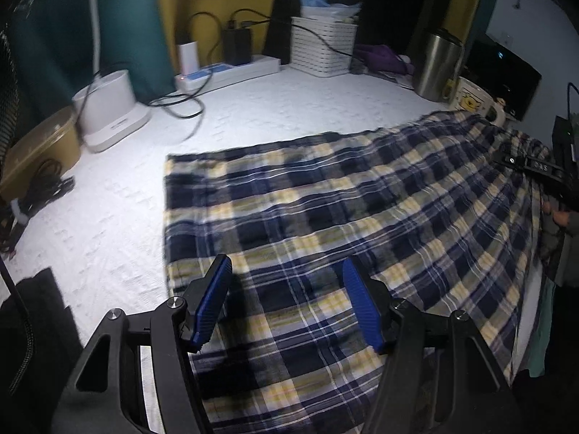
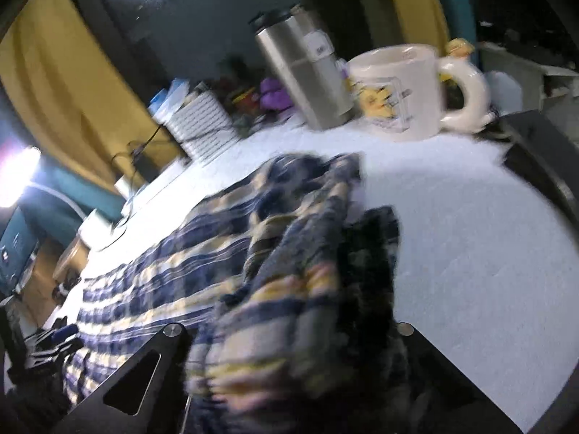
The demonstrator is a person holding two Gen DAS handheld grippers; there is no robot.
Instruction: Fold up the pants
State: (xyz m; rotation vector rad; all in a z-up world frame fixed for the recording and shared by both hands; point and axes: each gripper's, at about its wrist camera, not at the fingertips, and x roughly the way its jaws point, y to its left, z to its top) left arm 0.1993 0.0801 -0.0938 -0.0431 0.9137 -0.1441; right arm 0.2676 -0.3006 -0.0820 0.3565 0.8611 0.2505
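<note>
The plaid pants [image 1: 325, 217] lie spread flat on a white padded table top [image 1: 126, 217], stretched from directly under the left gripper [image 1: 286, 300] away toward the far right, where the right gripper [image 1: 535, 170] sits at the waist end. They look like thin woven cotton: light, limp, quick to wrinkle and to sag wherever they are not held. They will not slide as one piece, so a single pinch drags only the nearby cloth and the rest trails behind. Hems, the waistband and side seams look like the best places to take hold, since the doubled cloth there gives the pads more to bite.

The left gripper hangs over the near leg end with its blue pads [image 1: 213, 300] parted and nothing between them; the cloth lies below, not pinched. In the right wrist view the right gripper [image 2: 289, 343] is clenched on a bunched fold of the pants [image 2: 289, 271], the fabric heaped up and covering its fingers.

Ahead of the right gripper, beyond the bunched cloth, stand a steel tumbler [image 2: 304, 68] and a cream mug [image 2: 398, 90], close enough that a swinging fold could brush them. Ahead of the left gripper, along the far edge, are a white slatted basket [image 1: 322, 47], a power strip [image 1: 228, 72] and loose cables [image 1: 181, 101].
</note>
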